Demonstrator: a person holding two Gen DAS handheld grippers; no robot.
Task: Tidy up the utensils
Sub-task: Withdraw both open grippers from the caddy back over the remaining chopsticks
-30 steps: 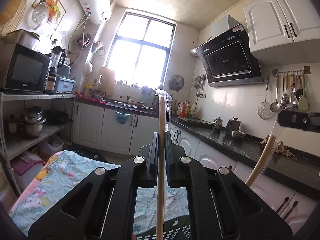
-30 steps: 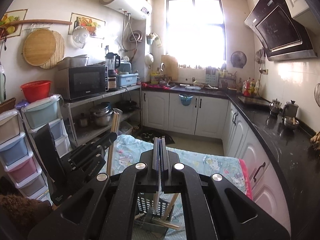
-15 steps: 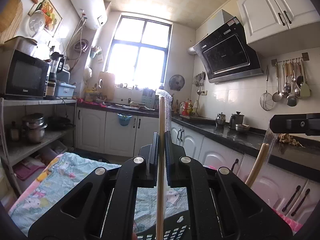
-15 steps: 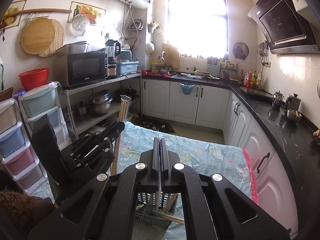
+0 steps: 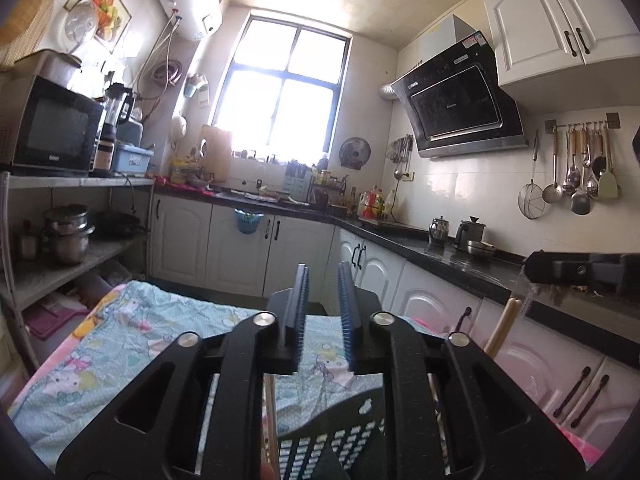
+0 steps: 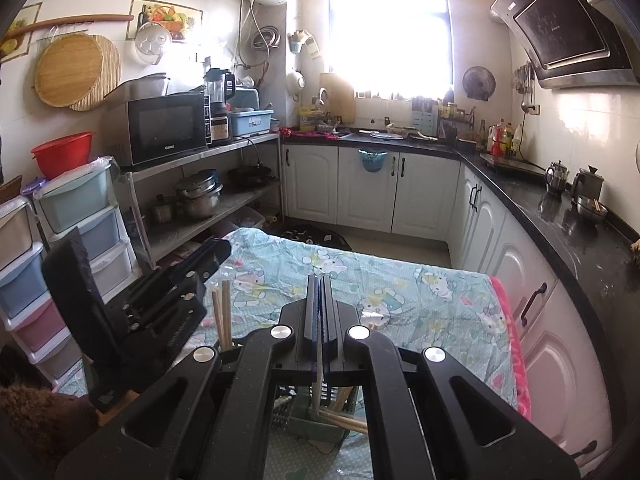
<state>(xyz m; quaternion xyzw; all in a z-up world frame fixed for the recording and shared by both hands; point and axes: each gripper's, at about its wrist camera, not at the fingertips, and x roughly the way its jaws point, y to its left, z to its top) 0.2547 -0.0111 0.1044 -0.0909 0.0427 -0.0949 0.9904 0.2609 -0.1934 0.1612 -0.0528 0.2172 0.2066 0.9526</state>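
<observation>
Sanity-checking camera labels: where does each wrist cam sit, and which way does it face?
Left wrist: on the left gripper, looking level at the window. Own fingers show, jaws just opening, nothing between them. The right gripper with chopsticks is at the right edge.
Right wrist: on the right gripper, tilted down over the table. Own fingers are shut on the chopsticks, and the left gripper is at the left.
Shared: window, table, basket, each other's gripper.

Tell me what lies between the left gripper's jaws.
Nothing. In the left wrist view the left gripper has just been opening its jaws, and the gap between them shows only the patterned cloth behind.
</observation>
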